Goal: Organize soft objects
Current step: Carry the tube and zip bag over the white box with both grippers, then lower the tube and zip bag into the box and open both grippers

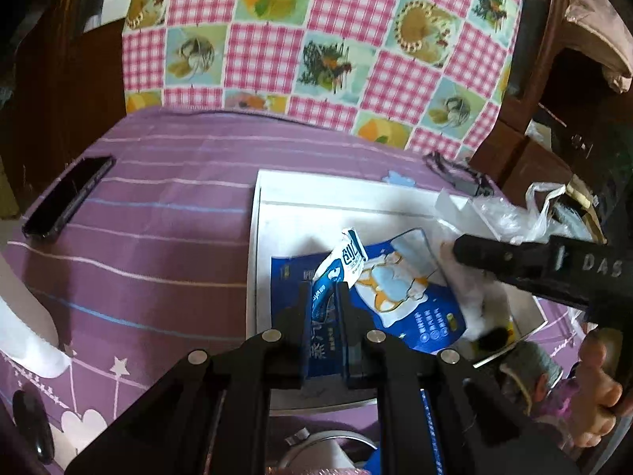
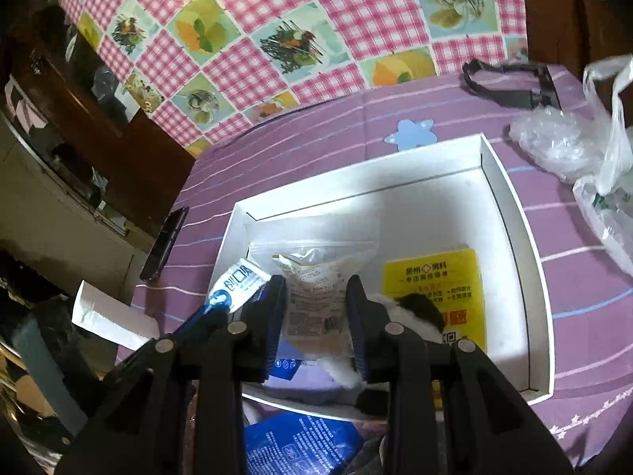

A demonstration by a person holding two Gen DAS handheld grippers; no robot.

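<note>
A shallow white box [image 1: 316,190] [image 2: 510,206] lies on the purple striped cloth. My left gripper [image 1: 325,291] is shut on a small blue-and-white sachet [image 1: 348,261], held over a blue pouch [image 1: 415,304] in the box; the sachet also shows in the right wrist view [image 2: 237,285]. My right gripper [image 2: 316,297] is open above the box, its jaws straddling a clear zip bag [image 2: 312,281]. A white fluffy thing with a black patch [image 2: 419,304] lies by its right finger. A yellow leaflet [image 2: 435,277] lies in the box.
A black phone [image 1: 67,198] [image 2: 166,241] lies left of the box. Crumpled clear and white plastic bags [image 2: 585,158] sit right of it, with a black strap [image 2: 510,79] behind. A pink checked cloth [image 1: 316,39] hangs at the back.
</note>
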